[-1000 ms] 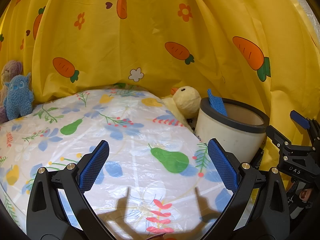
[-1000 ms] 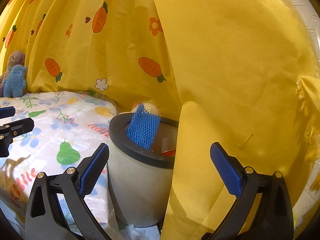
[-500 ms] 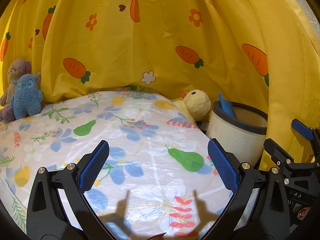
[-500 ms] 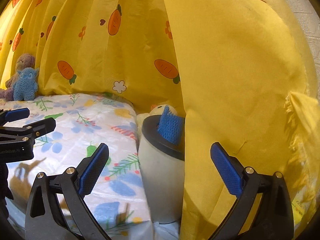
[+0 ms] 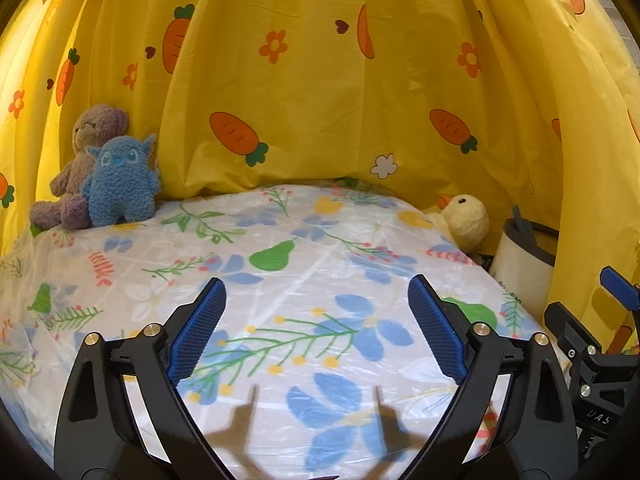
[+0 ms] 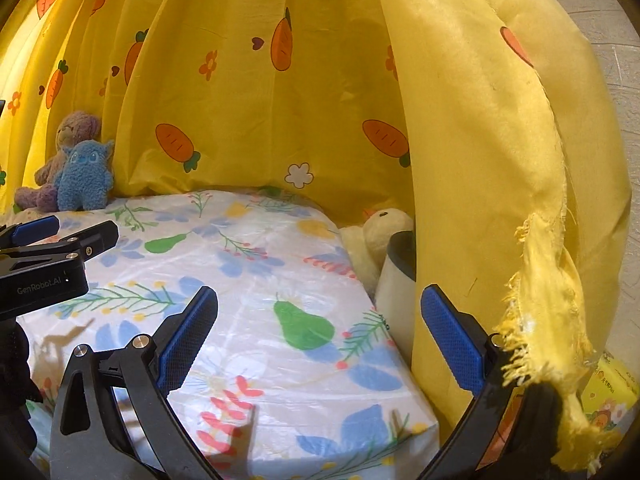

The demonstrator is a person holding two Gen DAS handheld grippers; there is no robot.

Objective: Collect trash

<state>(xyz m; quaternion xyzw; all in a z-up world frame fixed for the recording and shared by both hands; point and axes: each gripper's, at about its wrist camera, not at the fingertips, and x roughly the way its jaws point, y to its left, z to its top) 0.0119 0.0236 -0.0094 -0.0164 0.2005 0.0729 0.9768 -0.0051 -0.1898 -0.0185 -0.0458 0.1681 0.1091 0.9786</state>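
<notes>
Left gripper (image 5: pixel 316 328): jaws being held wide apart, nothing between them, above the flowered tablecloth (image 5: pixel 280 280). Right gripper (image 6: pixel 320 340): likewise spread and unloaded, over the cloth's corner nearest the bin. Trash bin (image 5: pixel 524 268): white, dark-rimmed, being partly hidden by the yellow curtain (image 5: pixel 320 100), just beside the duck toy (image 5: pixel 466 222). Blue mesh scrap (image 5: pixel 522 226): being kept inside the bin. Blue plush (image 5: pixel 120 184): far across the cloth from the bin. No loose trash is being shown; the cloth is best scanned before any approach.
</notes>
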